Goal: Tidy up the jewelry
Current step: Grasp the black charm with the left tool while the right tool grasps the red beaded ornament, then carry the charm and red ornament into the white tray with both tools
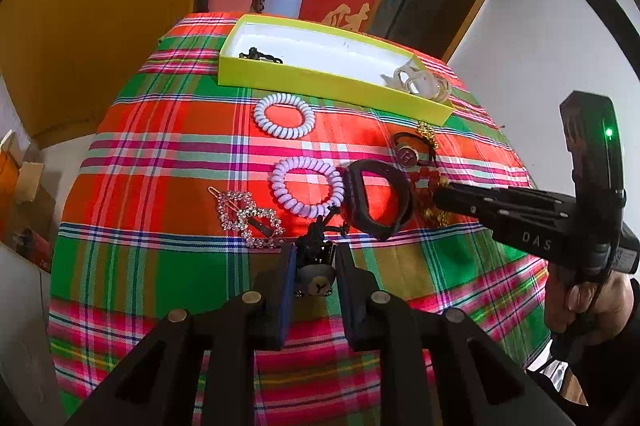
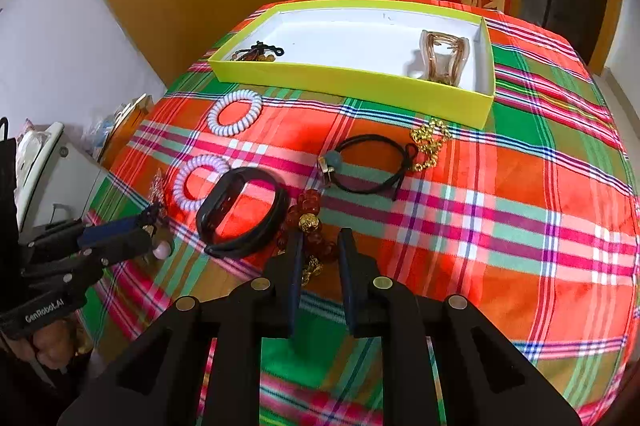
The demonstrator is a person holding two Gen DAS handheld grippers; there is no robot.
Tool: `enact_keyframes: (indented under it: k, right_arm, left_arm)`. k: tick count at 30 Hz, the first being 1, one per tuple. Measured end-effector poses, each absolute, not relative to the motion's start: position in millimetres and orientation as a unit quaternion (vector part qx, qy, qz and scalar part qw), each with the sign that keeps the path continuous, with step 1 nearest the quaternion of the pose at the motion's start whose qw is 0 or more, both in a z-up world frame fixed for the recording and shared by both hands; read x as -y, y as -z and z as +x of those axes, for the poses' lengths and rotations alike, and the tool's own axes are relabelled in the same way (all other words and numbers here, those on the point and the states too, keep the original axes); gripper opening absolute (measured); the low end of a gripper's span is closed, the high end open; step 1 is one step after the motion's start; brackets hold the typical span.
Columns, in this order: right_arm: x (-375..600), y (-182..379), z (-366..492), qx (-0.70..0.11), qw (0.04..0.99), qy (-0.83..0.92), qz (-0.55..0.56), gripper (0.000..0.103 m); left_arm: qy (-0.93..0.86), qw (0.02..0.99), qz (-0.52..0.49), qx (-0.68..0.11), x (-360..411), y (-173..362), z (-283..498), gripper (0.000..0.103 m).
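Both tongs go in at once, in front of the shallow yellow-green cardboard box (image 2: 352,88) on the plaid-clothed table (image 2: 520,206): the left tongs (image 1: 314,266) are narrowed on a black knotted cord charm with a grey "Y" bead (image 1: 316,280), the right tongs (image 2: 320,250) pinched on the amber-red bead bracelet with gold beads (image 2: 308,222). Pickup stage, I'd say; next comes a lift and carry back into that box. "DAS" reads on the right tool, "GenRobot.AI" on the left.
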State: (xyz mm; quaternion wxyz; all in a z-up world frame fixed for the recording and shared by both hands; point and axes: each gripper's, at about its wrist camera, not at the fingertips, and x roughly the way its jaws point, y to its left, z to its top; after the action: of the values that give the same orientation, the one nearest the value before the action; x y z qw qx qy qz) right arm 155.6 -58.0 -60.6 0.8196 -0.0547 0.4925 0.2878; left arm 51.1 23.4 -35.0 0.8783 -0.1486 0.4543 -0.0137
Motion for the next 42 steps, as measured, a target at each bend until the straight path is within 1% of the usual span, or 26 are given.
enact_keyframes:
  k: [15, 27, 35, 42]
  right_arm:
    - [79.7, 46.5, 130.9, -0.483, 0.832, -0.271, -0.038, 0.017]
    - [86.9, 27.2, 124.6, -0.461, 0.845, -0.271, -0.023, 0.017]
    - [86.1, 7.7, 126.9, -0.438, 0.855, -0.277, -0.012, 0.017]
    - [83.6, -11.5, 143.4, -0.414, 0.867, -0.276, -0.012, 0.017]
  left_arm:
    - [0.016, 0.89, -0.143, -0.432, -18.1, 12.4, 39.0, 0.02]
    - [0.017, 0.899, -0.141, -0.415, -20.1, -4.4, 38.6, 0.02]
    - [0.024, 0.903, -0.148, -0.402, -25.5, -18.5, 47.6, 0.02]
    - [0.024, 0.911, -0.132, -0.389, -28.9, -35.3, 68.8, 0.02]
